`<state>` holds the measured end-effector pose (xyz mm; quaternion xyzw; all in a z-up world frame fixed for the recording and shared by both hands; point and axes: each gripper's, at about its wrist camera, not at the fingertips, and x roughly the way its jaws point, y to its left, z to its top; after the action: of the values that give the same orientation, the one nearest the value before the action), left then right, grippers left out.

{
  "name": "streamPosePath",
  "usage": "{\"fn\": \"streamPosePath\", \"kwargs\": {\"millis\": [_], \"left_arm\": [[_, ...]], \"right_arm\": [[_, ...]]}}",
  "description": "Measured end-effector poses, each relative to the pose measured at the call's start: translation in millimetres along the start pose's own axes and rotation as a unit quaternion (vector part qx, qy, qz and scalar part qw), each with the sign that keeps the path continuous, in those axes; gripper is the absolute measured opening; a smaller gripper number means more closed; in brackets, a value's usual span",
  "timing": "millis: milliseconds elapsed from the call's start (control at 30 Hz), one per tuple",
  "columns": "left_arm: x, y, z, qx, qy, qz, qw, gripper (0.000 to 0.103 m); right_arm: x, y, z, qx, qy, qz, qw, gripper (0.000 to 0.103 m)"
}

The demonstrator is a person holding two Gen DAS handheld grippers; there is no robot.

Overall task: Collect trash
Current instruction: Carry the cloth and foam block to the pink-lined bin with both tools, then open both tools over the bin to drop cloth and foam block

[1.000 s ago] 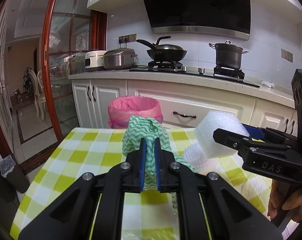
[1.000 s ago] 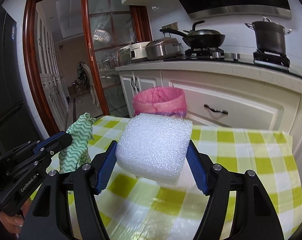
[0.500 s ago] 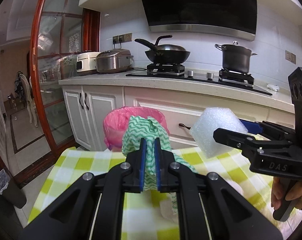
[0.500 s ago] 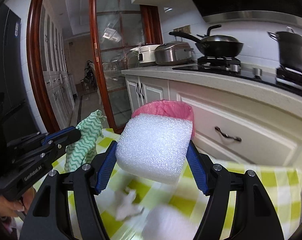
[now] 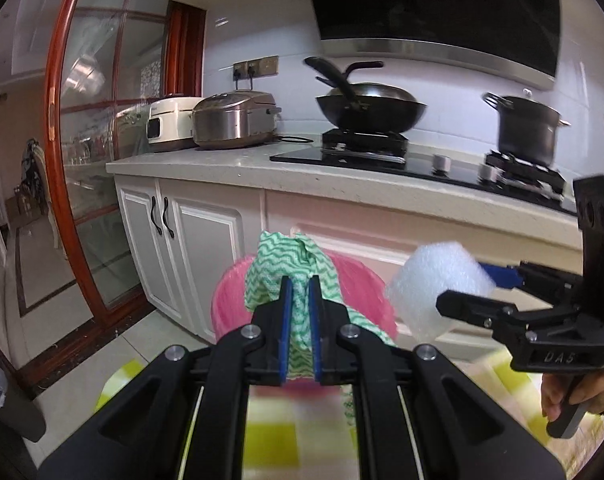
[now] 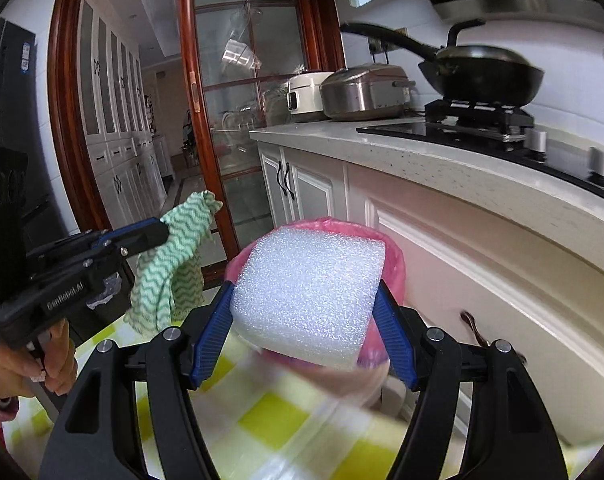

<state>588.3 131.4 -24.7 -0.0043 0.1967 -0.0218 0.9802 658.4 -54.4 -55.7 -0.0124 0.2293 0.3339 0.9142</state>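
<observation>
My left gripper (image 5: 300,308) is shut on a green-and-white wavy cloth (image 5: 291,266), held up in front of the pink-lined trash bin (image 5: 229,304). It also shows at the left of the right wrist view (image 6: 149,236) with the cloth (image 6: 169,272) hanging from it. My right gripper (image 6: 306,320) is shut on a white foam block (image 6: 308,292), held just before the bin (image 6: 394,268). In the left wrist view the foam block (image 5: 434,288) sits right of the bin in the right gripper (image 5: 462,300).
The table with a yellow-green checked cloth (image 6: 285,420) lies below both grippers, its far edge near the bin. White cabinets (image 5: 189,248) and a counter (image 5: 342,184) with a wok (image 5: 366,108), pot (image 5: 526,124) and rice cookers (image 5: 233,120) stand behind. A glass door (image 5: 101,160) is at left.
Both grippers have moved forward across the table toward the bin, each still holding its item. The bin now looks much closer and the table has dropped low in view.
</observation>
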Motion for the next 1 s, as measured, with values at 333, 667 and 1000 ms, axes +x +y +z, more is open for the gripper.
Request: {"fn": "streamPosePath", "kwargs": {"millis": [333, 667, 1000], "left_arm": [[91.0, 33.0, -3.1, -0.003, 0.001, 0.014, 0.9999, 0.009], [123.7, 54.2, -32.2, -0.030, 0.010, 0.016, 0.9994, 0.041], [47.3, 52.9, -32.2, -0.049, -0.005, 0.025, 0.9985, 0.072]], "right_arm": [[86.7, -44.6, 22.0, 0.024, 0.002, 0.016, 1.000, 0.066], [138.4, -43.9, 1.0, -0.001, 0.026, 0.014, 1.000, 0.080], [75.4, -33.4, 4.4, 0.001, 0.013, 0.017, 1.000, 0.081]]}}
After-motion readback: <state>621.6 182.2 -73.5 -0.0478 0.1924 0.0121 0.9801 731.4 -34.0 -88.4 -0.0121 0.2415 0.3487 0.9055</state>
